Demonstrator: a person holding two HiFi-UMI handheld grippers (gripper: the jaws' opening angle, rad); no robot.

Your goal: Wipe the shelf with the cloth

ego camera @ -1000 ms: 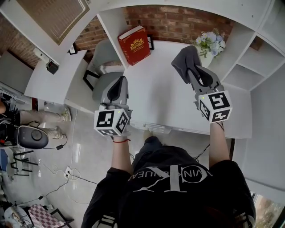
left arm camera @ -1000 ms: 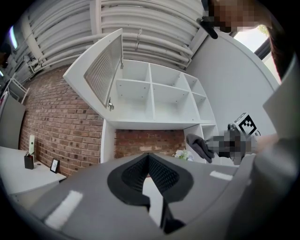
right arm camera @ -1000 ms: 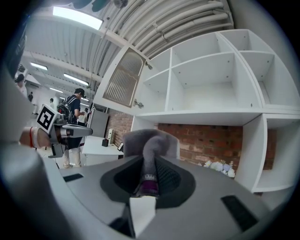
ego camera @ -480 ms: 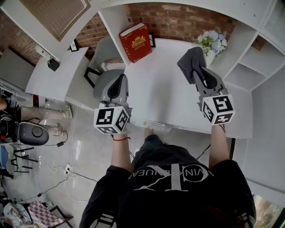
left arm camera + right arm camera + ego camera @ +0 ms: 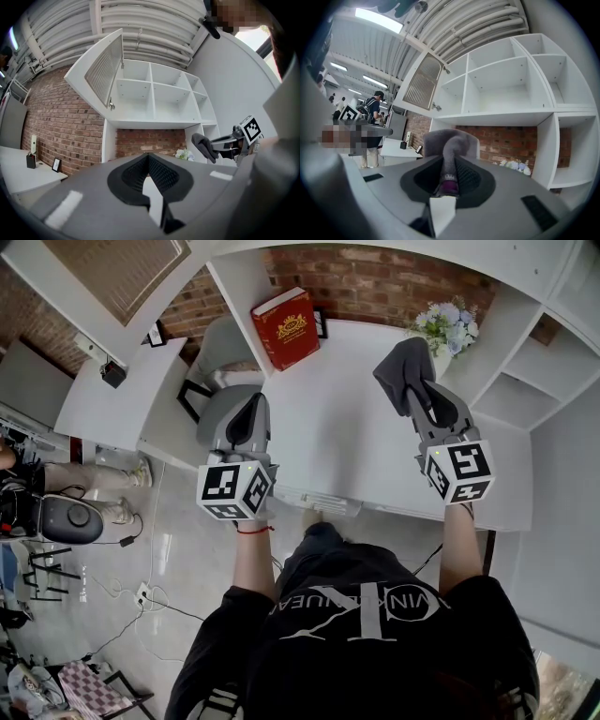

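A dark grey cloth hangs bunched from my right gripper, which is shut on it and held above the right part of the white shelf surface. In the right gripper view the cloth is pinched between the pads and rises in front of the camera. My left gripper is shut with nothing in it, held at the shelf's left front edge. The left gripper view shows its closed jaws and, at the right, the cloth.
A red book leans at the back left of the shelf. A small flower bouquet stands at the back right by the side cubbies. A grey chair and side desk lie left. Upper cubbies rise above.
Both grippers drifted slightly toward me and right from one second ago; since half a second ago almost nothing moved. The cloth stays in the right gripper.
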